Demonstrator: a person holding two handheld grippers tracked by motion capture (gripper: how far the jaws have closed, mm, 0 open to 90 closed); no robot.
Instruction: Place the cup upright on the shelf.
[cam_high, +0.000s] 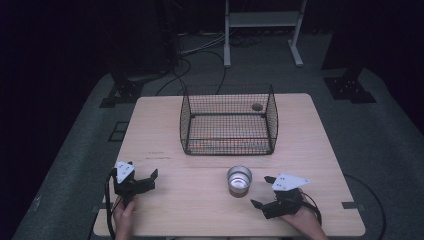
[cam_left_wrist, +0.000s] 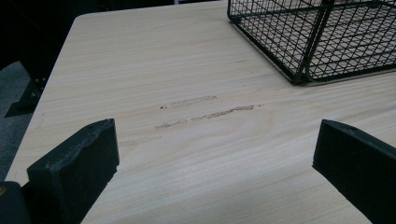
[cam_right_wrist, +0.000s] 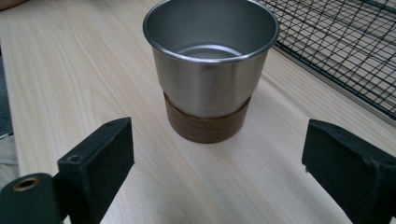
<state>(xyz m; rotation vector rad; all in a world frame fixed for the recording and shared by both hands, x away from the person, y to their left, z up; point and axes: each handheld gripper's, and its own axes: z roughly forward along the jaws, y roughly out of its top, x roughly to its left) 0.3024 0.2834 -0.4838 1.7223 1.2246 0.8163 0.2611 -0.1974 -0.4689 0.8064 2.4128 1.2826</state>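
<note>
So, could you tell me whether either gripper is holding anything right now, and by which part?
Nothing is held. The right gripper stands open short of the steel cup; the left gripper is open over bare table.

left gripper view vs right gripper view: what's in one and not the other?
Left gripper view: scuff marks on the table's wood and the wire basket's corner post. Right gripper view: a metal cup standing upright on a brown base, ahead of the right gripper, untouched. Both: the light wooden table, black wire basket mesh, and open jaws with nothing between them; the left gripper too.
</note>
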